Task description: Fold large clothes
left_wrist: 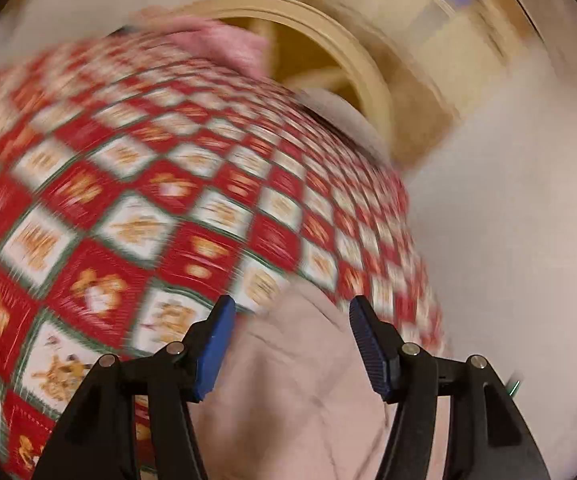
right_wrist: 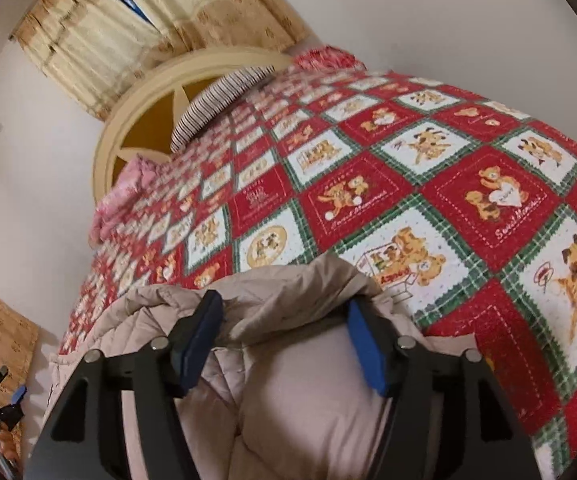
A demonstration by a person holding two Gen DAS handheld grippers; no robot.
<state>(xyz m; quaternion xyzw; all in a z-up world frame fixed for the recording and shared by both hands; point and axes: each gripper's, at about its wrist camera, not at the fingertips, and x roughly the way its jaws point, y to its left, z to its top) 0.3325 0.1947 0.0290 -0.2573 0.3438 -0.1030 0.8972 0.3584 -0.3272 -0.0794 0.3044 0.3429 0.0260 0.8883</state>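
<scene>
Quilted beige jacket (right_wrist: 288, 392) bunched on patchwork bedspread (right_wrist: 468, 200), long axis unclear

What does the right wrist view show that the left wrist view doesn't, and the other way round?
Only the right wrist view shows a striped pillow at the headboard, sharp teddy-bear prints on the quilt, and the left gripper low at the frame's left edge. Only the left wrist view, heavily blurred, shows bare wall to the right of the bed's far side. Both show the beige padded jacket lying on the quilt beneath open jaws, the right gripper not pressing it, plus the pink cloth and round headboard.
</scene>
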